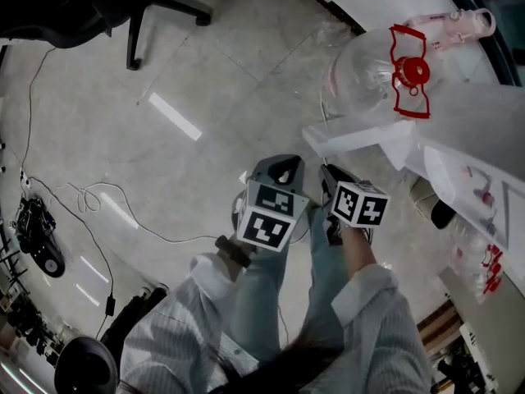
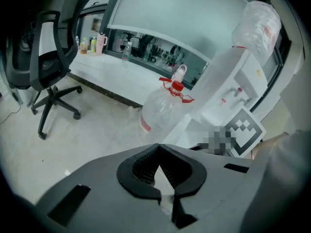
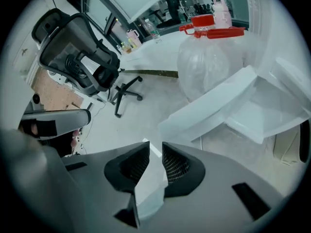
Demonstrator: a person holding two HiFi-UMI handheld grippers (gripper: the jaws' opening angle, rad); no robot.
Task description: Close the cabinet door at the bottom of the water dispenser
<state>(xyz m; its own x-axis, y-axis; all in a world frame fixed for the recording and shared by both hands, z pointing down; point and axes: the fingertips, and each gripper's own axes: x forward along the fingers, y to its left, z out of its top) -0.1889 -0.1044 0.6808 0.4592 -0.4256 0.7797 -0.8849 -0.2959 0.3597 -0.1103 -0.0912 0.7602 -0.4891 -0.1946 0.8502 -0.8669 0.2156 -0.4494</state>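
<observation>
Jaws of the left gripper (image 2: pixel 158 148) are pressed together and empty. Those of the right gripper (image 3: pixel 155 147) stand a narrow slit apart, also empty. Ahead and to the right of both, not touching either, the cabinet door (image 3: pixel 214 103) stands swung open with its free edge toward them. The right gripper is nearer. Beyond the door are a water jug (image 3: pixel 211 57) and the water dispenser (image 2: pixel 233 76).

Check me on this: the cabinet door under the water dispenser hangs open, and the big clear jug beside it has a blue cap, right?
Not quite: the cap on the jug is red, not blue, as the head view shows. The cabinet door does hang open beside it.
</observation>
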